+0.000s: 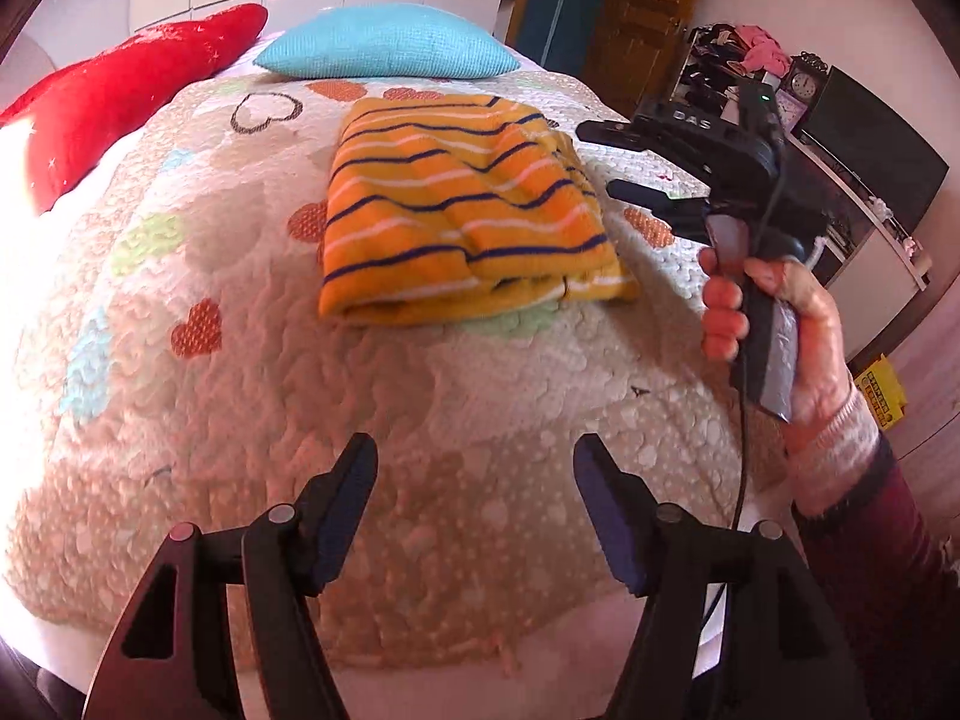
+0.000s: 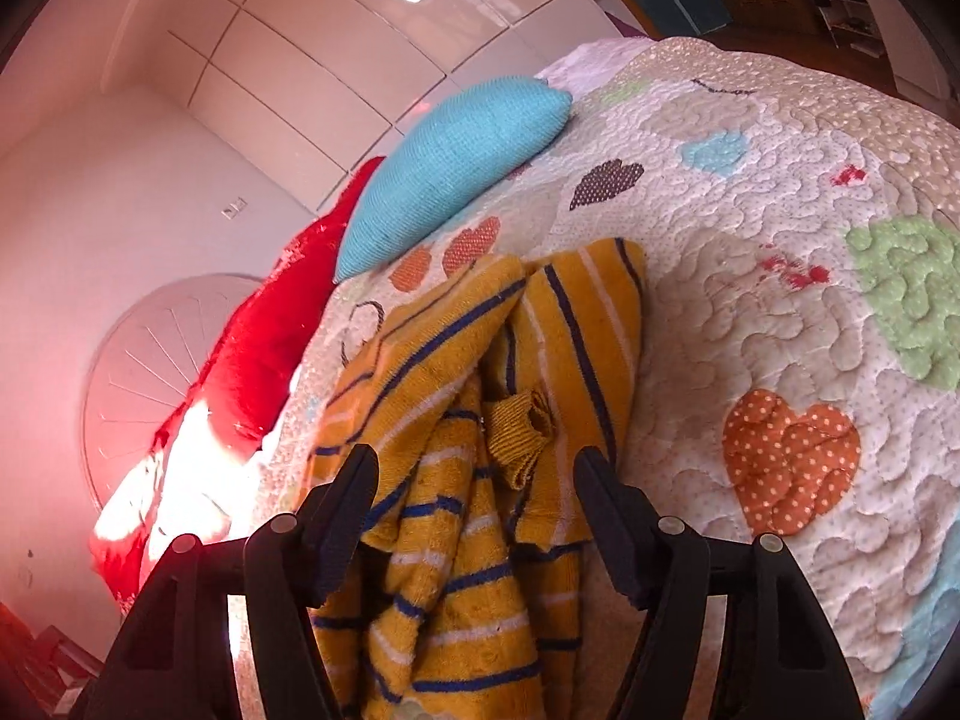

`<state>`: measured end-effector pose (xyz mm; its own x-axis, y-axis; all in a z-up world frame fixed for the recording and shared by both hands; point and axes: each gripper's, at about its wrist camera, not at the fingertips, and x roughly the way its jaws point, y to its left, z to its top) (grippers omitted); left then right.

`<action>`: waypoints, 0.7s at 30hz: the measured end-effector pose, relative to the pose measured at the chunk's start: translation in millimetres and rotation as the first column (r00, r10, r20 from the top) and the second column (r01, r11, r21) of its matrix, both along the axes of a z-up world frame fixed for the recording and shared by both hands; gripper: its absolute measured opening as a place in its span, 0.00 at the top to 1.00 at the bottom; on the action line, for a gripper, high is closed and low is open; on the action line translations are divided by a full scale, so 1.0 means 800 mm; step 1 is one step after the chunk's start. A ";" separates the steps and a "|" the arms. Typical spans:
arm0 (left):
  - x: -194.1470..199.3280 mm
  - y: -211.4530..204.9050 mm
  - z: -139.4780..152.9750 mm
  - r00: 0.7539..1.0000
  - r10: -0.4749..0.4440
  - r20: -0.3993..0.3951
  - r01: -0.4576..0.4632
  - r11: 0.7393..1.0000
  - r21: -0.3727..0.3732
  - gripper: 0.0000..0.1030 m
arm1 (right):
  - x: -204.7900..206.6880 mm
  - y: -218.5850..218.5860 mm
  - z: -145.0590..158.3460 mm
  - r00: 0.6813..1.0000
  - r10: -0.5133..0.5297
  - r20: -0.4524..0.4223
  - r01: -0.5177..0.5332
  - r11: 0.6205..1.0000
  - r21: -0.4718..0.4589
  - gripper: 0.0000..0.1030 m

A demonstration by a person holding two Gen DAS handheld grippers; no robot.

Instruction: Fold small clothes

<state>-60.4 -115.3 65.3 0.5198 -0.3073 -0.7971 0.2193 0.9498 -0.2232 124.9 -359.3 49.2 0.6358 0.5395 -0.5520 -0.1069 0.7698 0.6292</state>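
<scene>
Both jaws apart; garment (image 2: pixel 480 480) btwn right gripper (image 2: pixel 475 468).

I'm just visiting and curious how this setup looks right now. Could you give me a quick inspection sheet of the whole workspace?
Surface: quilted heart-patterned bedspread, sunlit at the left edge.
Job's things: folded orange striped knit garment, lying flat mid-bed.
Clutter: red plush cushion and turquoise knitted pillow at the bed's head.
Grippers: left gripper jaws open over bare quilt; right gripper jaws open, garment between them, not pinched.
Cables: black cable hanging from the right gripper's handle.
Surroundings: white glossy wardrobe, cluttered dresser, wooden door.
</scene>
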 end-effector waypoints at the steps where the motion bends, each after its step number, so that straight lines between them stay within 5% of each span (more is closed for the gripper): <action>1: -0.005 0.005 -0.005 1.000 0.005 -0.013 -0.005 1.000 -0.014 0.35 | 0.006 0.007 -0.004 1.000 0.013 -0.005 -0.013 1.000 -0.012 0.47; 2: -0.010 0.009 -0.008 1.000 0.011 -0.023 -0.012 1.000 -0.026 0.35 | 0.011 0.014 -0.005 1.000 0.029 -0.002 -0.029 0.999 -0.018 0.54; 4: -0.015 0.016 -0.013 0.999 0.023 -0.036 -0.024 0.999 -0.046 0.35 | 0.017 0.024 -0.005 0.997 0.073 -0.012 -0.073 0.997 -0.002 0.89; 5: -0.017 0.019 -0.014 0.999 0.028 -0.040 -0.030 0.998 -0.054 0.35 | 0.017 0.026 -0.002 0.996 0.083 -0.018 -0.083 0.996 0.015 0.91; 10: -0.021 0.039 -0.012 0.997 0.061 -0.035 -0.064 0.994 -0.091 0.35 | -0.001 0.002 0.016 0.999 0.036 0.006 -0.036 0.999 0.002 0.94; 13: -0.020 0.050 -0.014 0.996 0.074 -0.045 -0.078 0.991 -0.107 0.35 | -0.003 -0.003 0.003 0.996 -0.069 -0.051 0.057 0.975 -0.217 0.98; 15: -0.022 0.055 -0.016 0.996 0.079 -0.052 -0.085 0.990 -0.115 0.35 | -0.003 -0.016 -0.005 0.988 -0.130 -0.083 0.103 0.956 -0.276 0.98; 19: -0.029 0.062 -0.016 0.996 0.085 -0.038 -0.089 0.991 -0.101 0.35 | -0.010 -0.032 0.027 0.993 -0.121 -0.008 0.119 0.984 -0.132 0.95; 21: -0.032 0.064 -0.014 0.996 0.090 -0.023 -0.092 0.992 -0.082 0.34 | -0.007 -0.015 0.050 0.997 -0.071 0.036 0.075 0.991 -0.109 0.86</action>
<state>-85.9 -64.3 53.9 0.5333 -0.3246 -0.7812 0.1277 0.9438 -0.3050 119.1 -371.4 89.5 0.6898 0.4278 -0.5841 -0.0665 0.8408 0.5373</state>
